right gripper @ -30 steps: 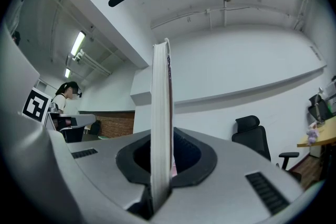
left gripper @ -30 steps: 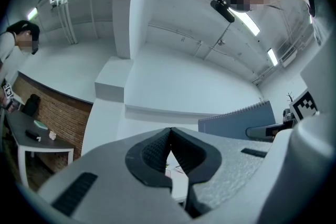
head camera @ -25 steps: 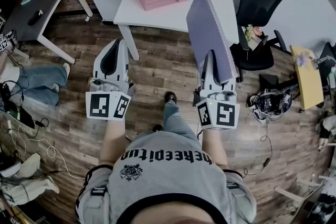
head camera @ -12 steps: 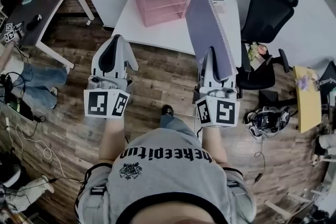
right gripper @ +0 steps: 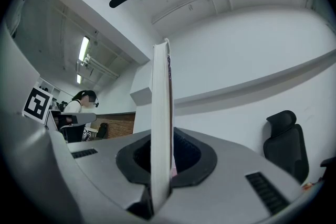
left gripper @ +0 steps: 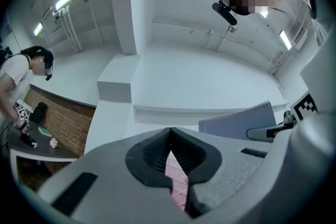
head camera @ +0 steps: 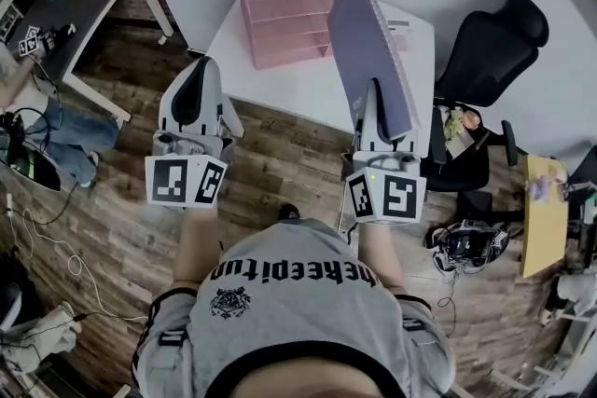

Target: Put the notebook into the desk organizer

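Right hand-held gripper (head camera: 375,102) pinches notebook (head camera: 366,42) by lower edge. Notebook stands on edge, tilted, spiral side to right, raised over table (head camera: 298,93). Left hand-held gripper (head camera: 198,70) pressed together, nothing in it, near table's left corner. Against a second ago: pink desk organizer (head camera: 280,9) and table sit lower in head view, nearer both grippers. Notebook's top now just beside organizer's right wall. Grip on notebook unchanged.

I see my grey T-shirt (head camera: 298,312) with black lettering and a small tiger emblem. The left gripper (head camera: 200,65) and right gripper (head camera: 375,93) are white shells with dark ribbed fingers (left gripper: 152,152), each carrying a cube (head camera: 186,181) of black-and-white square markers.
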Demonstrator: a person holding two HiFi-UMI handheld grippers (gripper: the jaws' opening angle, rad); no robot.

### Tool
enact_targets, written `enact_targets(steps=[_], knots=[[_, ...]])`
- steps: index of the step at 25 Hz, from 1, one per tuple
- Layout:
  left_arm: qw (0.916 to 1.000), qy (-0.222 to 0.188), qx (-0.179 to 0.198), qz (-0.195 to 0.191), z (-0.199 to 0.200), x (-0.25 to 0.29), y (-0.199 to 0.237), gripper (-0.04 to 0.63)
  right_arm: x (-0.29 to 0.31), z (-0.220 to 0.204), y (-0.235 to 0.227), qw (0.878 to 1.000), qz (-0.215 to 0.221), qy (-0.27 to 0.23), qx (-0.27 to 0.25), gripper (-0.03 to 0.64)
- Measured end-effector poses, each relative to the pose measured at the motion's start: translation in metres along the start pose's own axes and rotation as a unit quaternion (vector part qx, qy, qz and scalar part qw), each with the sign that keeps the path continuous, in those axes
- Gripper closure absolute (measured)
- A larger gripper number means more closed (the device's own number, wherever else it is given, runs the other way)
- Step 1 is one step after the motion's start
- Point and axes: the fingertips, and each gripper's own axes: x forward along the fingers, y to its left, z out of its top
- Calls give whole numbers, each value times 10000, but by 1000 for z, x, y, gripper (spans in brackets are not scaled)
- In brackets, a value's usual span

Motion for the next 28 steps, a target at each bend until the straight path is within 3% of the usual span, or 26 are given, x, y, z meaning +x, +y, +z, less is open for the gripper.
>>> enact_targets(steps=[9,16,25,28], knots=[[9998,51,127,176,-21,42,2,591,52,-17,-25,9990,387,-17,-228,586],[9994,177,147,243,-33,57,10,591,72,-28,-23,9943,665,35,-834,586],[9993,281,118,222,-52,72,23,592,81,-50,-4,9809,1134,119,-1578,586],[9992,326,100,214,-57,75,27,592,77,-66,2,9682,1400,388,-2035,586]])
